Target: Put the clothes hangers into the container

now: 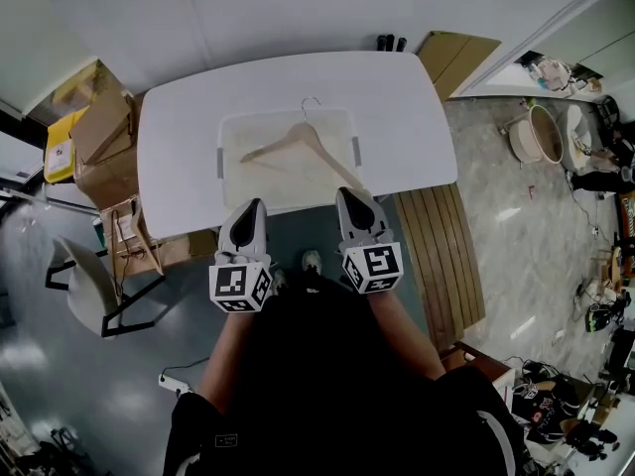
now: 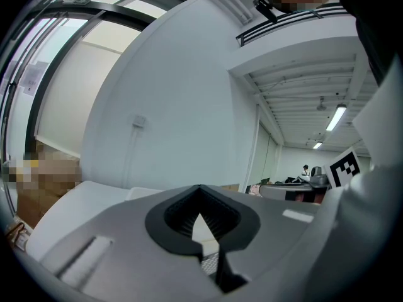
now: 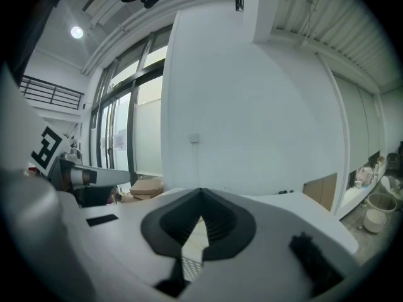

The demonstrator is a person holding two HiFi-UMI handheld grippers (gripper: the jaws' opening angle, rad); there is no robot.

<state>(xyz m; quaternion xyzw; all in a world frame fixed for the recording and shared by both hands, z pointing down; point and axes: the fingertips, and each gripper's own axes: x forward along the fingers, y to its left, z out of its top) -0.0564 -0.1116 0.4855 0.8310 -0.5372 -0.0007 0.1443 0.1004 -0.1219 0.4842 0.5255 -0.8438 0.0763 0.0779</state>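
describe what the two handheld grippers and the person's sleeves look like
Both the left gripper and right gripper have pale grey, tapered shells with black ribbed pads inside. Each carries a white cube printed with black square markers at its rear. No cables show. The person wears a black short-sleeved top.

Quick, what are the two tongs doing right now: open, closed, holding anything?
Left tongs: closed, holding nothing.
Right tongs: closed, holding nothing.

Showed right gripper, jaws pressed together, nothing between. Looked across white desk toward white wall. Caught left gripper's marker cube at left, cardboard boxes beyond, bucket far right.
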